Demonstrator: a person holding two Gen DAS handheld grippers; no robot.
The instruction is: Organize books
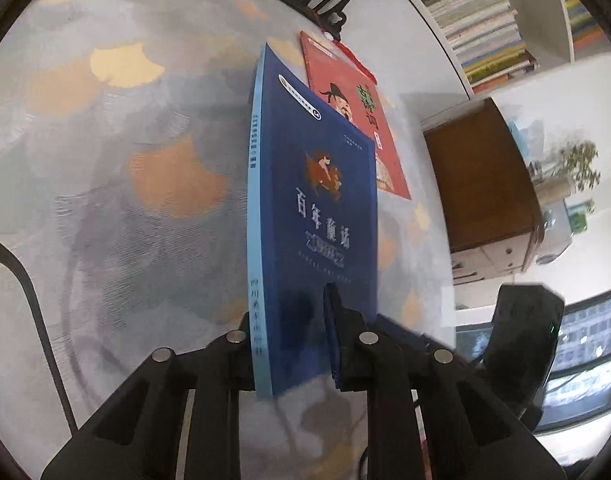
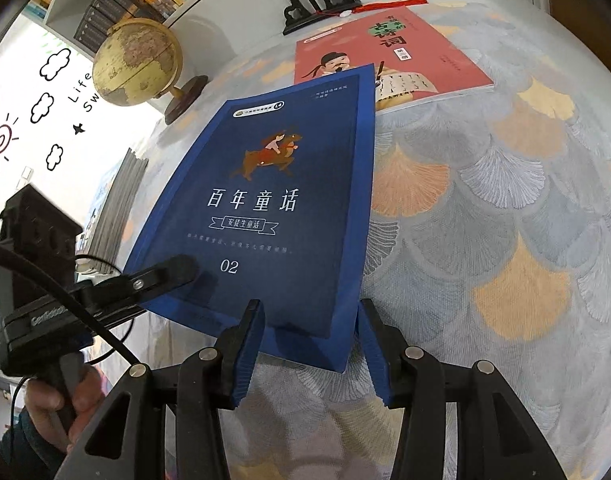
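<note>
A dark blue book [image 1: 313, 208] with white title and a light blue spine stands raised off the patterned tablecloth [image 1: 125, 200], gripped at its near edge by my left gripper [image 1: 289, 320], which is shut on it. In the right wrist view the blue book [image 2: 265, 200] is tilted, with the left gripper [image 2: 173, 276] clamped on its lower left corner. My right gripper [image 2: 309, 332] is open, its blue pads [image 2: 245, 348] straddling the book's near right corner without pressing it. A red book [image 2: 405, 52] lies flat behind, partly covered by the blue one.
A globe [image 2: 135, 64] and a black ornate stand [image 2: 309, 0] sit at the table's far edge. Shelves of books [image 1: 485, 28] rise behind. A grey stack of books [image 2: 117, 208] lies left. A brown cabinet [image 1: 481, 176] stands beside the table. A person's hand [image 2: 65, 400] holds the left tool.
</note>
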